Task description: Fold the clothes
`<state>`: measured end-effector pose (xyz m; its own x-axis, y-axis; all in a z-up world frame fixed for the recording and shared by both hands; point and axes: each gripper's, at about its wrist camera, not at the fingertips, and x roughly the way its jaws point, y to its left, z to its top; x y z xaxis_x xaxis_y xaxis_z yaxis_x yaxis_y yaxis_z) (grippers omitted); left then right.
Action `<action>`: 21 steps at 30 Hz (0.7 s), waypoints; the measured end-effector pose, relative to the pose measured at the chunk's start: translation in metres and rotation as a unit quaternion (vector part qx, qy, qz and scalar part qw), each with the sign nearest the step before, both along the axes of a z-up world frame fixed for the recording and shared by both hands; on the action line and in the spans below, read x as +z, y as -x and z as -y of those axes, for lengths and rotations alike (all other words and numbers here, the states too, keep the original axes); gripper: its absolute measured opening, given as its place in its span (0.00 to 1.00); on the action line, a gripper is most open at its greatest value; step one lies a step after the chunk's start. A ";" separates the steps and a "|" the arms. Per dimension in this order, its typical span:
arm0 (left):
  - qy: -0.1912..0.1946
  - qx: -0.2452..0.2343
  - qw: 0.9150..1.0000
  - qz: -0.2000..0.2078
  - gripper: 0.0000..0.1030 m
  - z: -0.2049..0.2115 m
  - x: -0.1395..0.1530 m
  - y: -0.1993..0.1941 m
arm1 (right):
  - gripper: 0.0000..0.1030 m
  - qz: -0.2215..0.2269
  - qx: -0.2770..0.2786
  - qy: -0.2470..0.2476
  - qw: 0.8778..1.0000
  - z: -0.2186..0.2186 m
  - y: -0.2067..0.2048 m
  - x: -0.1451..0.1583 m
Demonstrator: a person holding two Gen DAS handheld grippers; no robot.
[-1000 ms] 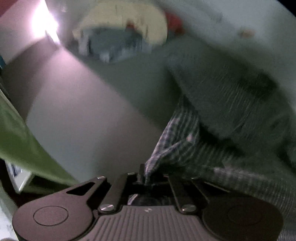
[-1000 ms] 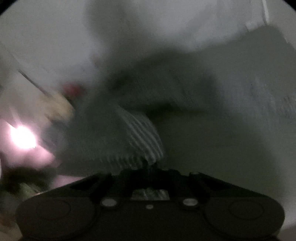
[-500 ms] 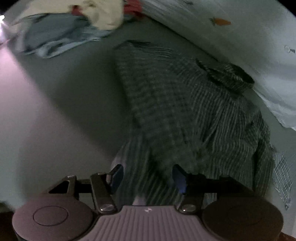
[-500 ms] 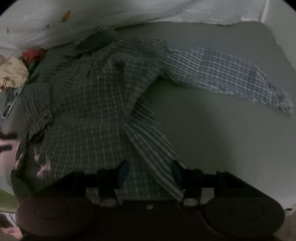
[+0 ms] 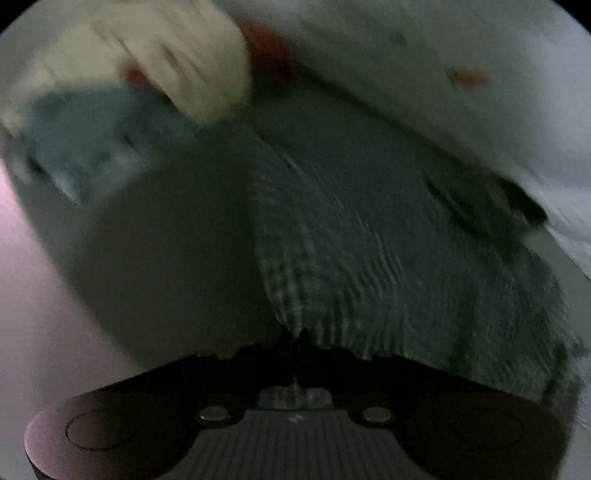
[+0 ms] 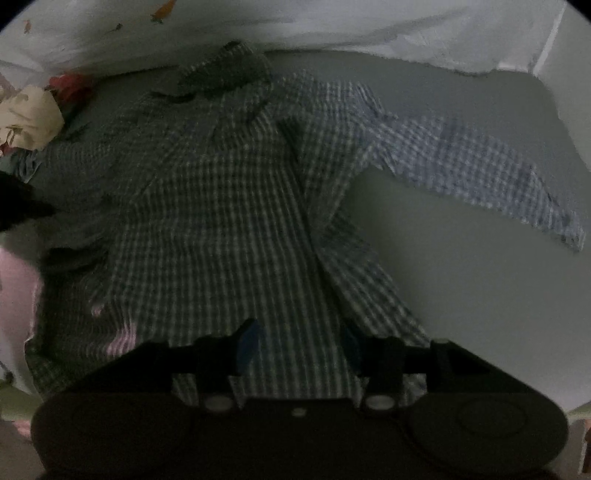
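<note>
A checked long-sleeved shirt [image 6: 229, 206] lies spread on a grey bed surface [image 6: 461, 277], collar at the far side, its right sleeve [image 6: 480, 173] stretched out to the right. My right gripper [image 6: 299, 343] is open and empty, just above the shirt's lower hem. In the blurred left wrist view my left gripper [image 5: 293, 338] is shut on the shirt's [image 5: 369, 240] left edge.
A pile of other clothes, cream, blue and red, lies at the far left [image 5: 147, 85] [image 6: 29, 118]. A white sheet with small prints [image 6: 332, 26] runs along the far side. Bare grey surface lies right of the shirt.
Both grippers let go of the shirt half a second ago. The left gripper has since shut again on the shirt's left edge and is moving fast. The right gripper stays open.
</note>
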<state>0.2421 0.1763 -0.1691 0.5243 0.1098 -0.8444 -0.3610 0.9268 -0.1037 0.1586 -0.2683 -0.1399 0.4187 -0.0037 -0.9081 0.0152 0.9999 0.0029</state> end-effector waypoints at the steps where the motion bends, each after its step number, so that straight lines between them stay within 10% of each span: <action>1: -0.037 0.010 0.999 0.005 0.02 -0.010 0.012 0.002 | 0.48 0.003 0.003 0.000 1.000 -0.001 -0.002 0.001; 5: -0.189 0.060 0.980 -0.012 0.10 -0.042 0.043 -0.002 | 0.48 0.010 0.014 0.009 1.000 -0.002 -0.012 0.001; 8: -0.261 0.082 0.961 -0.037 0.42 -0.043 0.051 -0.006 | 0.48 0.017 0.019 0.016 1.000 0.000 -0.025 -0.002; 15: -0.167 -0.084 0.980 0.066 0.66 0.031 0.055 -0.033 | 0.49 0.120 0.050 0.028 0.991 0.027 -0.100 0.003; 21: -0.176 -0.301 0.932 0.104 0.66 0.138 -0.004 -0.148 | 0.50 0.182 0.080 -0.005 0.980 0.054 -0.227 -0.016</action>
